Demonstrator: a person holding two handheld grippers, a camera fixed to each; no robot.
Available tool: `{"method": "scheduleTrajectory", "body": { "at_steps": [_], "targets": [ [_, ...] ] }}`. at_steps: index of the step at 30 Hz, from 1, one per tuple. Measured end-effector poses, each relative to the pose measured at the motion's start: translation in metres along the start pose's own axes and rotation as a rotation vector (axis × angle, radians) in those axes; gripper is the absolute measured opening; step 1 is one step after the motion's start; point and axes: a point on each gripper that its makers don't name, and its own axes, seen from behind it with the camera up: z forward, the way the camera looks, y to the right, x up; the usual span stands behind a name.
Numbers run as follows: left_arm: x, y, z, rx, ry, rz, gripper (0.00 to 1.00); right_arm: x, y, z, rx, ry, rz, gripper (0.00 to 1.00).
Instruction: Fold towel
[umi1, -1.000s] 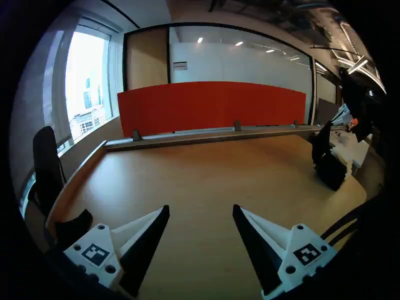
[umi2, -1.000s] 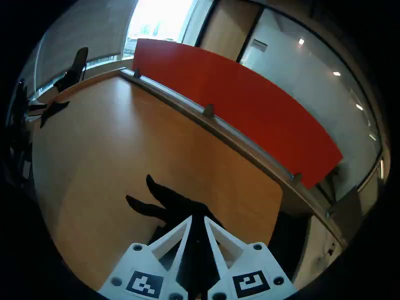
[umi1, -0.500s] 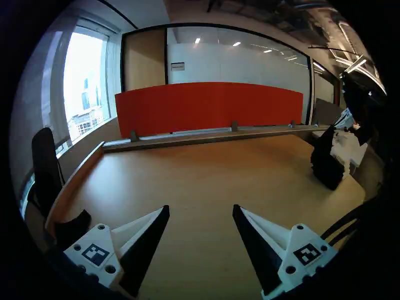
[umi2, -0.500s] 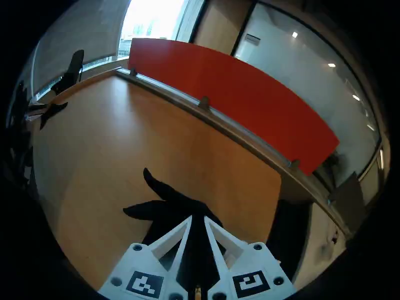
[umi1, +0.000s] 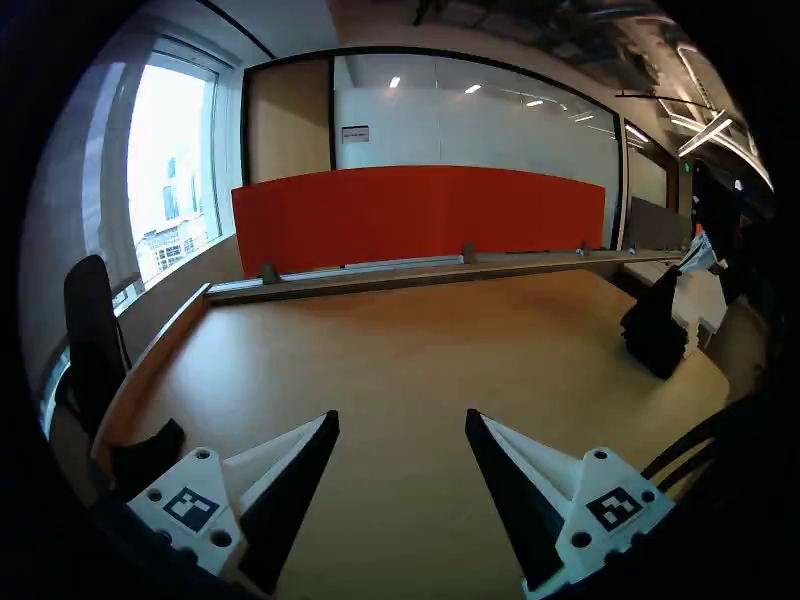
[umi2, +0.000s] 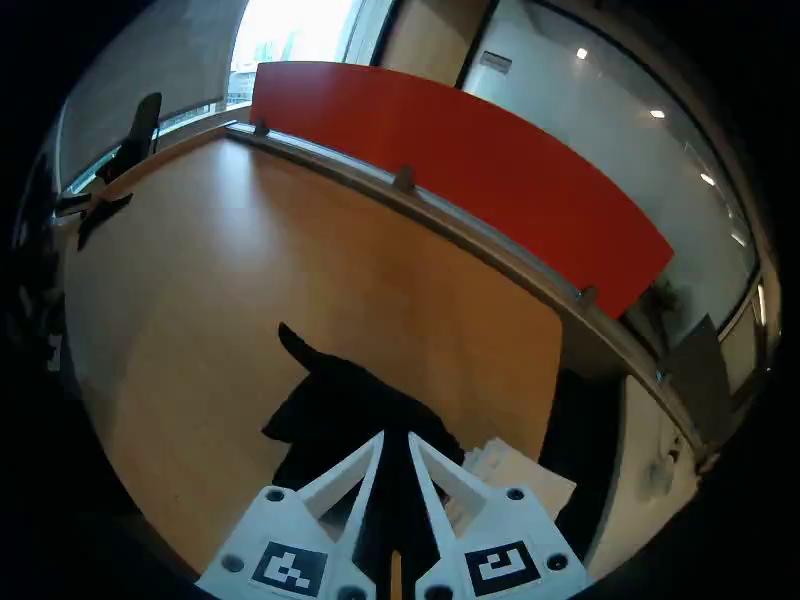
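Clamps black towel (umi2: 340, 420) between nearly closed fingers of right gripper (umi2: 395, 437) at table's (umi2: 200, 300) far right edge, bunched broader than half a second ago, baring a white stack (umi2: 515, 470). Keeps left gripper (umi1: 400, 415) wide open, empty.

The towel (umi2: 340, 420) is black and crumpled into a loose bunch, with one pointed corner sticking out sideways. It is pinched between the fingers (umi2: 340, 480) of the right gripper (umi2: 395, 437), near the desk (umi2: 250, 270) edge. I cannot tell whether it touches the wood.
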Motion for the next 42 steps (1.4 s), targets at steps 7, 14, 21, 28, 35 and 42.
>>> {"method": "scheduleTrajectory", "body": {
  "at_steps": [7,14,21,28,35,42],
  "targets": [
    [-0.003,0.003,0.0,-0.009,-0.005,0.002,0.94,-0.033,-0.002,-0.004,-0.014,-0.05,0.003,0.01],
    [-0.004,0.005,0.0,-0.016,-0.007,0.008,0.94,-0.07,-0.001,-0.005,-0.042,-0.11,0.031,0.01],
    [-0.004,0.007,-0.001,-0.015,-0.011,0.017,0.94,-0.106,0.001,-0.001,-0.064,-0.166,0.089,0.01],
    [-0.003,0.009,0.0,-0.017,-0.015,0.02,0.94,-0.132,-0.001,0.003,-0.081,-0.201,0.135,0.01],
    [-0.002,0.014,0.003,-0.022,-0.022,0.032,0.94,-0.145,-0.01,0.014,-0.074,-0.213,0.17,0.01],
    [-0.001,0.015,0.004,-0.021,-0.026,0.039,0.94,-0.158,-0.018,0.025,-0.067,-0.228,0.194,0.01]
  ]
}}
